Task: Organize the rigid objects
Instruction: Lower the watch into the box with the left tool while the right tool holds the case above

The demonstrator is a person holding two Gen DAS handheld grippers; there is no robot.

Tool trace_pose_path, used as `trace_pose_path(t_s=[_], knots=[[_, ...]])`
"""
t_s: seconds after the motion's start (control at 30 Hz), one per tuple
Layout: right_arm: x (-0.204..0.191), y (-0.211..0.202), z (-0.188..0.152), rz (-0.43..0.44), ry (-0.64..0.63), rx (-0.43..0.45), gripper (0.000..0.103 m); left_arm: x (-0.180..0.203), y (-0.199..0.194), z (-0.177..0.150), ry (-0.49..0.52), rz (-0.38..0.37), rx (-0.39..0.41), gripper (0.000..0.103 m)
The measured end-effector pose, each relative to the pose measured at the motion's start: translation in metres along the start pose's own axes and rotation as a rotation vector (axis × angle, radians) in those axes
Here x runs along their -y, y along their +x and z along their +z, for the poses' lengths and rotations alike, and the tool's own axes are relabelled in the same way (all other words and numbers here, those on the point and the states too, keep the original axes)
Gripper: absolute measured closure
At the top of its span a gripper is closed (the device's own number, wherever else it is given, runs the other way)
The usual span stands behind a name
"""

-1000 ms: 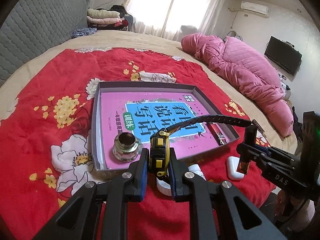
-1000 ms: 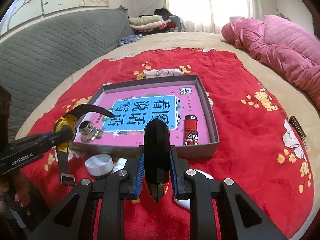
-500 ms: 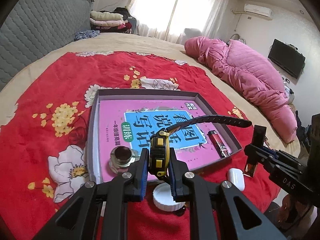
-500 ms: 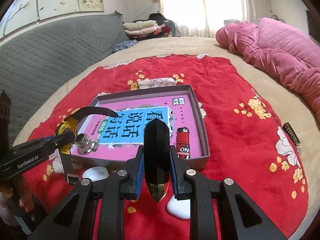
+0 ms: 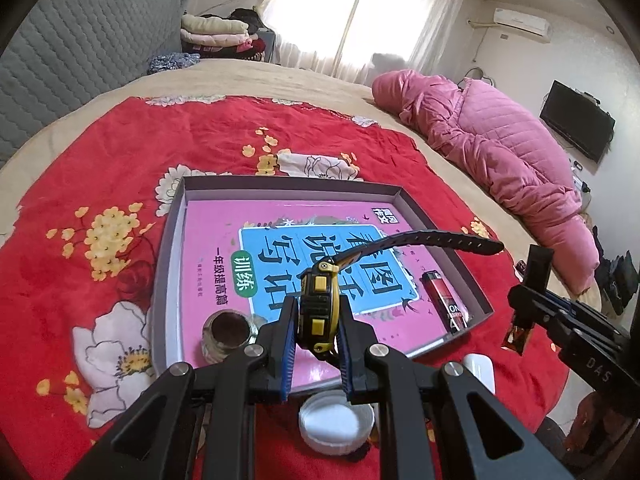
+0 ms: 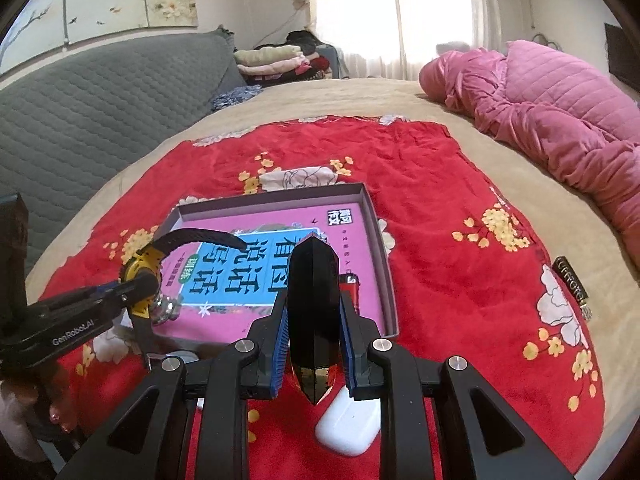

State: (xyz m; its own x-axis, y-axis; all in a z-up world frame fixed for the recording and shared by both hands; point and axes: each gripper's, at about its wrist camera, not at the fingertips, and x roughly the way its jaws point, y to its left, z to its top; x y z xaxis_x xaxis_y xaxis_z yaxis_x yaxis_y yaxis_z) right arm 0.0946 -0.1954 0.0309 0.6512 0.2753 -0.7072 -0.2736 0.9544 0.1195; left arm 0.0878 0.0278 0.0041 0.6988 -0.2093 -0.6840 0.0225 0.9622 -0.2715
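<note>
My left gripper (image 5: 317,332) is shut on a yellow and black wristwatch (image 5: 320,304), its black strap (image 5: 436,237) curving up over the tray. It also shows in the right wrist view (image 6: 141,276). My right gripper (image 6: 314,334) is shut on a black faceted crystal (image 6: 314,304), seen from the left wrist view (image 5: 528,296) to the right of the tray. A grey shallow tray (image 5: 170,264) holds a pink book (image 5: 224,248), a red lighter (image 5: 444,300) and a small glass jar (image 5: 224,330). Both grippers hover at the tray's near edge.
A white lid (image 5: 336,422) and a white earbud case (image 6: 348,424) lie on the red flowered cloth (image 5: 100,168) in front of the tray. A pink quilt (image 5: 496,144) lies at the right. A small dark labelled item (image 6: 572,280) lies on the cloth's right edge.
Both grippers have drawn back and risen a little, so the tray looks farther off. The white lid and earbud case have come more into view. Both grips are unchanged.
</note>
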Motion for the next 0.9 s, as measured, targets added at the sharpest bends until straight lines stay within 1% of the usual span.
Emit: trace_pose_path(t_s=[0.17,0.4,0.63,0.77,0.9], knots=[[-0.003,0.005,0.005,-0.008,-0.004,-0.005,0.08,-0.002,0.011,0.005,-0.009,-0.007,0.002,0.085],[-0.014,0.015,0.016,0.0,-0.018,-0.006,0.08,-0.011,0.026,0.006,-0.015,0.001,-0.007,0.085],[-0.022,0.035,0.027,0.008,-0.01,-0.018,0.08,-0.012,0.037,0.003,0.02,-0.002,-0.039,0.085],[-0.021,0.051,0.029,-0.003,-0.004,-0.048,0.08,-0.011,0.039,0.002,0.033,-0.008,-0.045,0.085],[-0.019,0.067,0.026,0.004,0.008,-0.084,0.08,-0.013,0.042,0.002,0.042,0.008,-0.054,0.085]])
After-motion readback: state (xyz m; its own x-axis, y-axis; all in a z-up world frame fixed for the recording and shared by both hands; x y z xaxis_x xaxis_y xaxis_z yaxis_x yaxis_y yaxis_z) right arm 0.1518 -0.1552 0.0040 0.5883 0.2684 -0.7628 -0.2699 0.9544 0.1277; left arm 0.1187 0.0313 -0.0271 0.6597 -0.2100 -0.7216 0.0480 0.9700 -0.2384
